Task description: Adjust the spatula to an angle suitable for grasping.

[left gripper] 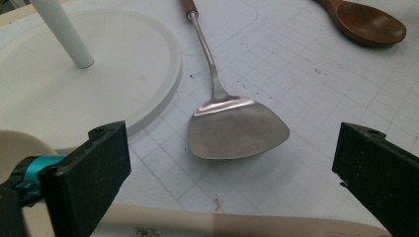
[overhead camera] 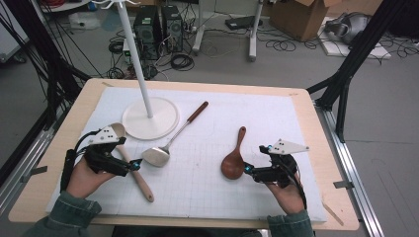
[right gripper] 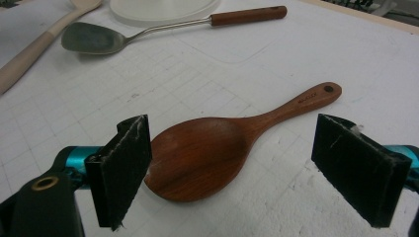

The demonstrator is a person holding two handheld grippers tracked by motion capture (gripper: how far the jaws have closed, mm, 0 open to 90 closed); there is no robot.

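- Right claw (right gripper: 230, 168) jaws apart, nothing gripped. It sits low near the table's front right, and the brown wooden spoon (right gripper: 207, 148) bowl lies between the pads, flat on the white mat (overhead camera: 276, 118).
- Spoon handle points away toward the table's far edge; bowl is the end nearest the person.
- Left pad of that claw is at the bowl's rim, maybe touching; the right pad stands well apart from it. Uneven, so closing now would likely shove the spoon sideways.
- Better: centre the claw on the spoon first, or slide forward to the neck where bowl meets handle. Narrower, straighter sides, less chance of it squirting out.
- Keep the pads low on the mat so they catch below the rim, then close slowly.
- Left claw (left gripper: 230, 163) also apart and empty, near the front left edge, just above the pale wooden spoon's (overhead camera: 133, 170) handle, facing the metal spatula (left gripper: 237, 126).
- Spatula blade lies just beside the white stand base (overhead camera: 149, 117); keep the left hand clear of the pole (overhead camera: 136, 59) when lifting anything.
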